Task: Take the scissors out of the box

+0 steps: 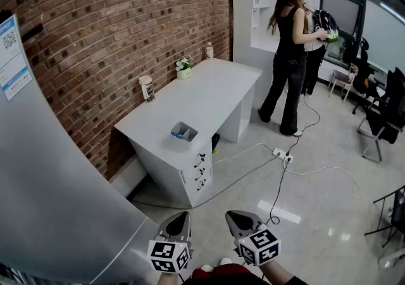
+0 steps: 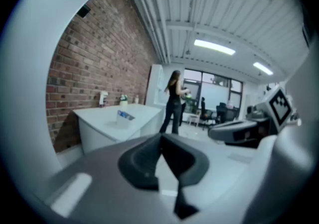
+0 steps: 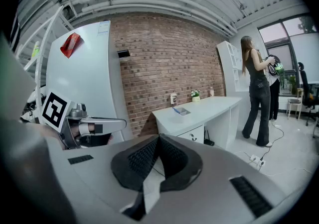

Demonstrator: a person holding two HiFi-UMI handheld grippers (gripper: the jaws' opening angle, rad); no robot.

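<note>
- Well, my left tool (image 1: 179, 219) and right tool (image 1: 239, 217) are both clenched, empty.
- Box (image 1: 184, 131) sits on the counter's (image 1: 215, 97) near end, well apart from both, ahead of them.
- Something blue (image 1: 179, 135) lies inside; I can't tell if it's the scissors.

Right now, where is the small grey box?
In the head view the box sits on the white desk, near its front end above the drawers, to the right of the cup by the brick wall.
</note>
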